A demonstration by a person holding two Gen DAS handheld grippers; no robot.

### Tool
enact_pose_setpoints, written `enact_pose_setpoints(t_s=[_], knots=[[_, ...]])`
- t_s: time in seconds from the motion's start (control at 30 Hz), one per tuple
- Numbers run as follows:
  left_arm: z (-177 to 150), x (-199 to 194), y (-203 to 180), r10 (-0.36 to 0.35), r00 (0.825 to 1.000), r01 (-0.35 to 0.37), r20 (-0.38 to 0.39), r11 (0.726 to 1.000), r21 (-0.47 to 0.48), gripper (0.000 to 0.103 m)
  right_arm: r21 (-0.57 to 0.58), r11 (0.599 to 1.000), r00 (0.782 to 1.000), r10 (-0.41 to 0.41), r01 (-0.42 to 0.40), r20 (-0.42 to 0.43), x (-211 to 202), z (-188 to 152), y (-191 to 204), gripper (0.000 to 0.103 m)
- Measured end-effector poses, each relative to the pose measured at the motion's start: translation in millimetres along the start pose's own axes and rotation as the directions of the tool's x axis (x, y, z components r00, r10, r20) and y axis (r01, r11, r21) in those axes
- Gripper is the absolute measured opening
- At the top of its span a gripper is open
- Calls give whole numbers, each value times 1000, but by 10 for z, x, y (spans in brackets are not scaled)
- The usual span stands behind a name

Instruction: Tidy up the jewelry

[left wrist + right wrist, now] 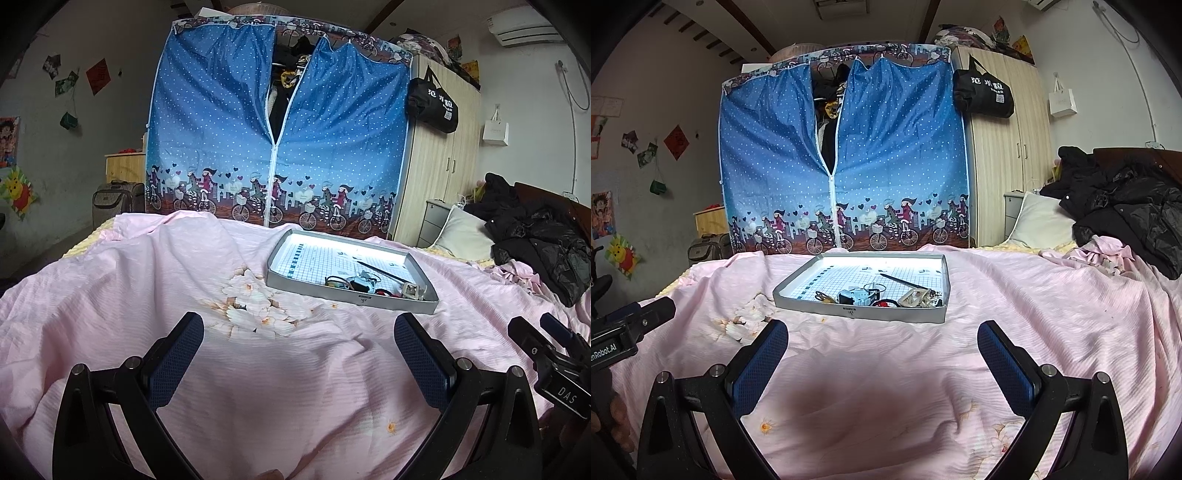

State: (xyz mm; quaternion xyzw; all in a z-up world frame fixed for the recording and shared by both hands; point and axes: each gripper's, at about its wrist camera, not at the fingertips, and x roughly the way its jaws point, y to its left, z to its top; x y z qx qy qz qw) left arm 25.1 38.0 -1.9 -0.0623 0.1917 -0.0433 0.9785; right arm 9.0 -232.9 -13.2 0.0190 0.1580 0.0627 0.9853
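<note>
Hovering over the sheet, both grippers, left and right, were held spread wide, nothing grasped. Jewelry was seen heaped at the tray's near edge. Sorted or not could not be judged; any pick would need a reach forward.

I see a bed under a wrinkled pink sheet with a flower print. A shallow grey tray lies flat on the sheet at my 12 o'clock from the right view, about 1 o'clock from the left. At 2 o'clock a white pillow rests near the head, with black coats heaped just beside it, touching bunched pink cloth.
</note>
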Motion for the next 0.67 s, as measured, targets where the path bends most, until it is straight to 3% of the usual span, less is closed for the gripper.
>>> enact_pose_setpoints(t_s=[0.67], knots=[[43,-37,-53,38,999,-38,11,999,18,101,8,1000,1000,-2,2,-6,-13,-12,-17,103]])
